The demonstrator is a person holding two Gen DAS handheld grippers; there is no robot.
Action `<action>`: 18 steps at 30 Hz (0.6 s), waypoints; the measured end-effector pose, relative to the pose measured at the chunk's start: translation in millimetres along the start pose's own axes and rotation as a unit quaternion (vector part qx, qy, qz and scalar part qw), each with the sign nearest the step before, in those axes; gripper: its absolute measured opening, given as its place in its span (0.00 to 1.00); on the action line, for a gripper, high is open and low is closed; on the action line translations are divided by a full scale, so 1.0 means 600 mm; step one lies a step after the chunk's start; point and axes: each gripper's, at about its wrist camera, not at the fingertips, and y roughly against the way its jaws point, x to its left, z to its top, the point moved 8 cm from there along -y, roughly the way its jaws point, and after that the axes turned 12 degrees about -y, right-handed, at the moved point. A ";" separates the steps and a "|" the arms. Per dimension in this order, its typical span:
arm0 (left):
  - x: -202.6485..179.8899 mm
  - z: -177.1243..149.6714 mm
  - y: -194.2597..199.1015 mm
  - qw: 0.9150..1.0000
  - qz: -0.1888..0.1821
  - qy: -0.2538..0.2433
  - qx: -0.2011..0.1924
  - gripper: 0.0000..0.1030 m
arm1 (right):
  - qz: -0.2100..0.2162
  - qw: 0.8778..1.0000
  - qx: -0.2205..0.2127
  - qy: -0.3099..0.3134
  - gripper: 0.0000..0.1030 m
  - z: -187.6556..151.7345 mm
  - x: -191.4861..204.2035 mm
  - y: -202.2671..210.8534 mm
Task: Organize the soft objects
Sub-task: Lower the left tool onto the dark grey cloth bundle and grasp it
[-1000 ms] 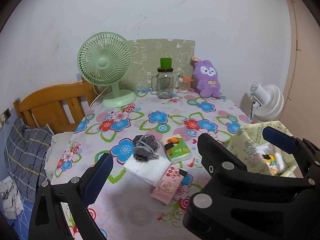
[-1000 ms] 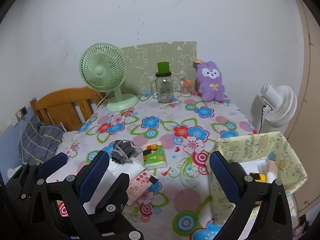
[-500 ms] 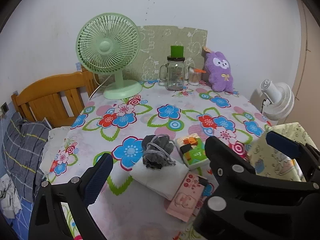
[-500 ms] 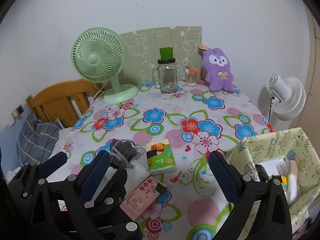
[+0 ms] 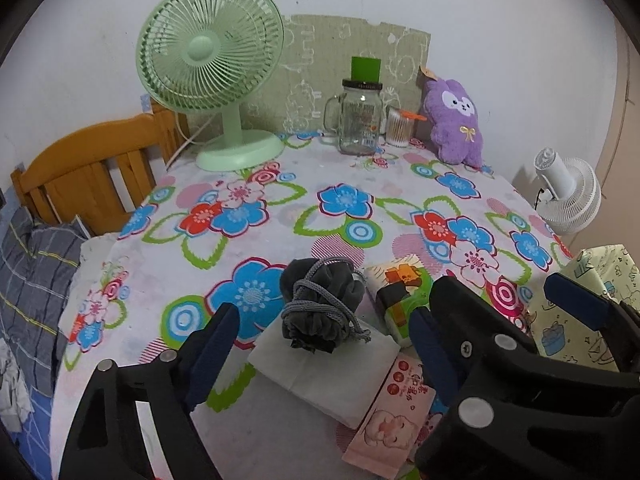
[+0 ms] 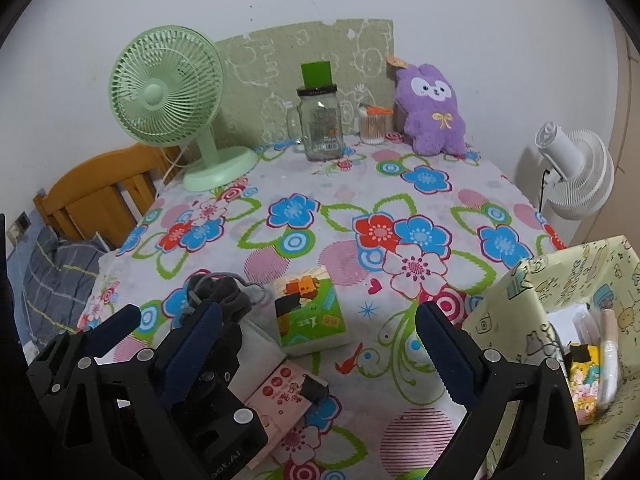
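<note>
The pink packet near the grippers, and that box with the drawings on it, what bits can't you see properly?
- Pink packet: in both wrist views, gripper bodies cover part of it.
- Patterned box: right wrist view, the picture edge cuts it off; its contents are jumbled and unclear.
- White folded cloth: the grey pouch covers part.

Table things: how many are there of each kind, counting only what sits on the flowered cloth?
Fans: 1, the green fan
Jars: 2, the glass jar and the swab jar
Plush toys: 1, the purple plush
Tissue packs: 3, white pack, green pack, pink pack
Pouches: 1, the grey pouch
Total: 8
</note>
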 end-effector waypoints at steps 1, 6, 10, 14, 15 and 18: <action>-0.002 -0.001 -0.005 1.000 -0.004 0.000 0.003 0.82 | -0.001 1.000 0.002 -0.001 0.96 -0.001 -0.002 -0.004; -0.003 -0.002 -0.022 1.000 -0.005 -0.003 0.009 0.76 | -0.005 1.000 0.011 -0.013 0.96 -0.004 -0.009 -0.024; 0.000 -0.008 -0.037 1.000 -0.008 0.003 0.020 0.51 | -0.008 1.000 0.018 -0.013 0.96 -0.007 -0.011 -0.035; 0.006 -0.014 -0.043 1.000 -0.003 0.008 0.023 0.43 | -0.004 1.000 0.028 -0.012 0.96 -0.014 -0.009 -0.045; 0.007 -0.015 -0.042 1.000 -0.003 0.007 0.021 0.42 | -0.003 1.000 0.028 -0.011 0.96 -0.016 -0.008 -0.045; 0.007 -0.016 -0.038 1.000 -0.003 0.005 0.018 0.39 | -0.002 1.000 0.029 -0.006 0.96 -0.018 -0.004 -0.046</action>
